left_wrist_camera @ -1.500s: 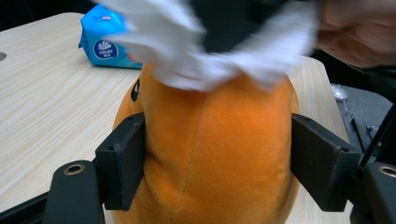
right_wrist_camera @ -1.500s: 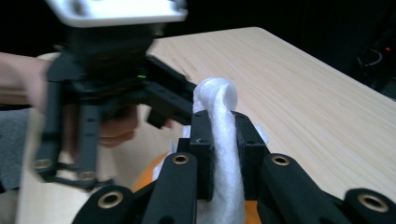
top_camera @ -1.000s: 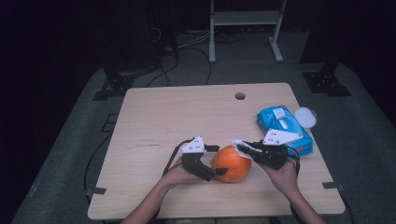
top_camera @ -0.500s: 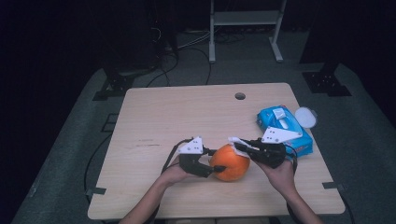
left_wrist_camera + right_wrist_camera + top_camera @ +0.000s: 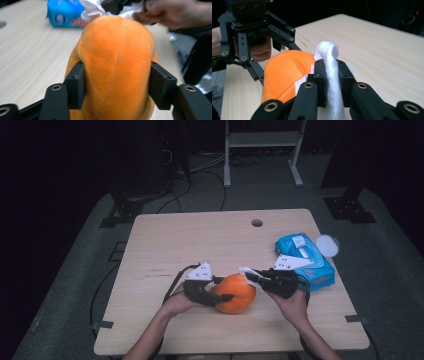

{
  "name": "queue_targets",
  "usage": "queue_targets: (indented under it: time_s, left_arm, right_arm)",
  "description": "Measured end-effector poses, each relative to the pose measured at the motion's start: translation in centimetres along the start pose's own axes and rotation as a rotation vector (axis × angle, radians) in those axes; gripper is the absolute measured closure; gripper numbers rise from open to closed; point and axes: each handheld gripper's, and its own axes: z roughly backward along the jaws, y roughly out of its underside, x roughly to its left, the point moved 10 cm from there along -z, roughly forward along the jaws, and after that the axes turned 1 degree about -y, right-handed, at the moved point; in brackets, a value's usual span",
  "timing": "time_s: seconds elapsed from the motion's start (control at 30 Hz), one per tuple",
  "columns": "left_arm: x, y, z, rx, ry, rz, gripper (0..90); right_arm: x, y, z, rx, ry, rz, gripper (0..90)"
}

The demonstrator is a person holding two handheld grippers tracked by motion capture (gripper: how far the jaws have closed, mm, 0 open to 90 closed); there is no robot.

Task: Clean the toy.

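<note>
An orange plush toy (image 5: pixel 234 293) sits near the table's front edge, and my left gripper (image 5: pixel 220 292) grips it from the left. In the left gripper view the black pads (image 5: pixel 76 85) press into the sides of the plush (image 5: pixel 116 57). These jaws have just closed on the toy and then eased slightly wider, with the toy still between them. My right gripper (image 5: pixel 252 276) comes in from the right, shut on a white wipe (image 5: pixel 328 53). The wipe (image 5: pixel 248 272) touches the upper right side of the plush (image 5: pixel 284 72).
A blue pack of wipes (image 5: pixel 305 262) lies behind the right hand, with a white round lid (image 5: pixel 327 245) beside it. The wooden table (image 5: pixel 200 240) has a small cable hole (image 5: pixel 257 223) near its far edge. Cables and stand legs lie on the floor beyond.
My left gripper's jaws, wide beside the plush a second ago, now press on its sides. The right gripper with the wipe has stayed against the toy.
</note>
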Motion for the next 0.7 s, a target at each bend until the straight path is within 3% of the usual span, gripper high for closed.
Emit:
queue_targets:
  time_s: [0.1,0.17,0.2,0.33,0.47,0.7]
  left_arm:
    - [0.1,-0.3,-0.5,-0.007,-0.018,0.000,35.4]
    - [0.1,-0.4,-1.0,-0.017,-0.025,0.008,34.4]
    - [-0.1,-0.6,-1.6,-0.022,-0.027,0.004,33.9]
    - [-0.2,-0.6,-1.8,-0.021,-0.043,0.007,31.7]
    - [0.0,-1.0,-1.6,-0.061,-0.026,0.014,19.0]
    - [0.8,-0.2,-1.6,-0.073,-0.002,0.048,10.0]
  right_arm:
    - [-0.1,0.0,0.5,-0.023,0.016,-0.009,80.0]
    - [0.5,-0.7,0.9,-0.039,0.010,0.011,80.0]
    - [1.4,-1.2,0.7,-0.035,0.001,0.056,80.0]
    - [2.5,-1.4,0.1,-0.024,-0.012,0.092,79.8]
    - [1.4,-0.6,0.2,-0.010,0.000,0.065,79.9]
    - [-0.3,0.6,1.6,-0.009,0.036,0.024,79.8]
